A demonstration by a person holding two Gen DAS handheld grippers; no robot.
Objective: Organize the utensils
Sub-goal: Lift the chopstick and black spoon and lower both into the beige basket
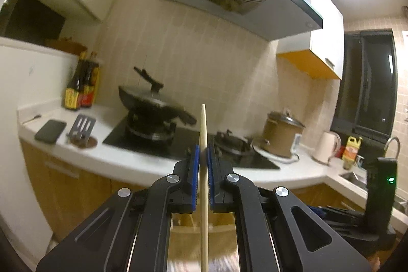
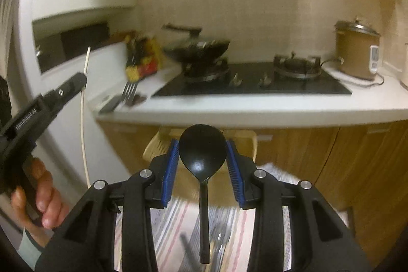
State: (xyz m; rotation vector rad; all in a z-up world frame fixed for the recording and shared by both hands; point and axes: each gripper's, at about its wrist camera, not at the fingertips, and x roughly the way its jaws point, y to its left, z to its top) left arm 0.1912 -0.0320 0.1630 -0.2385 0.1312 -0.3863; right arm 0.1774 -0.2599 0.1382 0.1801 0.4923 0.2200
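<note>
My left gripper (image 1: 203, 153) is shut on a pale wooden chopstick (image 1: 203, 195) that stands upright between its blue pads, raised in front of the counter. It also shows at the left of the right wrist view (image 2: 84, 75), with the chopstick (image 2: 83, 124) hanging below it. My right gripper (image 2: 202, 147) is shut on the bowl of a black plastic spoon (image 2: 202, 154), whose handle points down over a striped cloth (image 2: 176, 228). More utensils lie blurred on that cloth under the handle.
A white counter (image 1: 122, 157) holds a black hob (image 2: 255, 86) with a wok (image 1: 150, 101), sauce bottles (image 1: 81, 86), a phone (image 1: 50, 131), a slotted spatula (image 1: 81, 126) and a brown rice cooker (image 2: 357, 52). A wooden stool (image 2: 158, 144) stands before the cabinets. A sink (image 1: 357, 176) is at right.
</note>
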